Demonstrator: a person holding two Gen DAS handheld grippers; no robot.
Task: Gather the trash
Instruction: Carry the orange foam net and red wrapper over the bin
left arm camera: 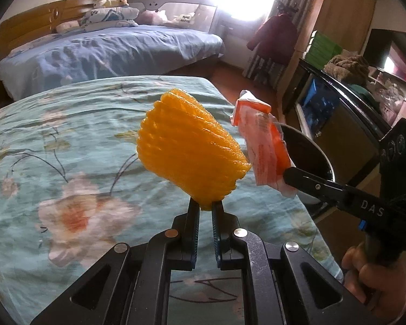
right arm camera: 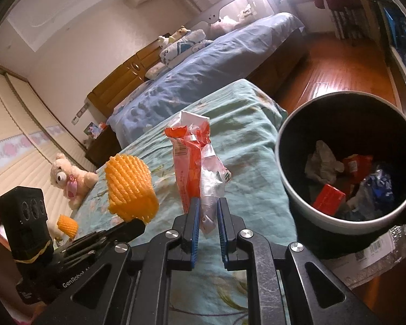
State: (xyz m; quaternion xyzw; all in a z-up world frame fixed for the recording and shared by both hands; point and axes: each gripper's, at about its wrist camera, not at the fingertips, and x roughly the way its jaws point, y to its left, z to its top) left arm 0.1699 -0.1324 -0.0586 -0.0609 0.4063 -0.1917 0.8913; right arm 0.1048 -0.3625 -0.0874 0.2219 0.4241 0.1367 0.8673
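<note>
Two beds fill the room: a near one under a floral teal cover [left arm camera: 67, 140], a blue one [left arm camera: 108, 51] behind, wood floor [right arm camera: 338, 65] beyond. Left gripper [left arm camera: 205, 208] pinches an orange foam net [left arm camera: 186, 151]; right gripper [right arm camera: 209, 211] clamps a crumpled wrapper [right arm camera: 195, 162], both held above the cover. Beside the bed a bin [right arm camera: 297, 189] holds trash, its base hidden. Window glare washes out the far wall

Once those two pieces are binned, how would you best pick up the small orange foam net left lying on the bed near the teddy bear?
Probably from above, pinching across its open rim. The small foam net lies on the floral bedspread, its ribbed wall soft enough to flatten between the fingers. Come from the side away from the teddy bear; the left gripper partly hides it.
</note>
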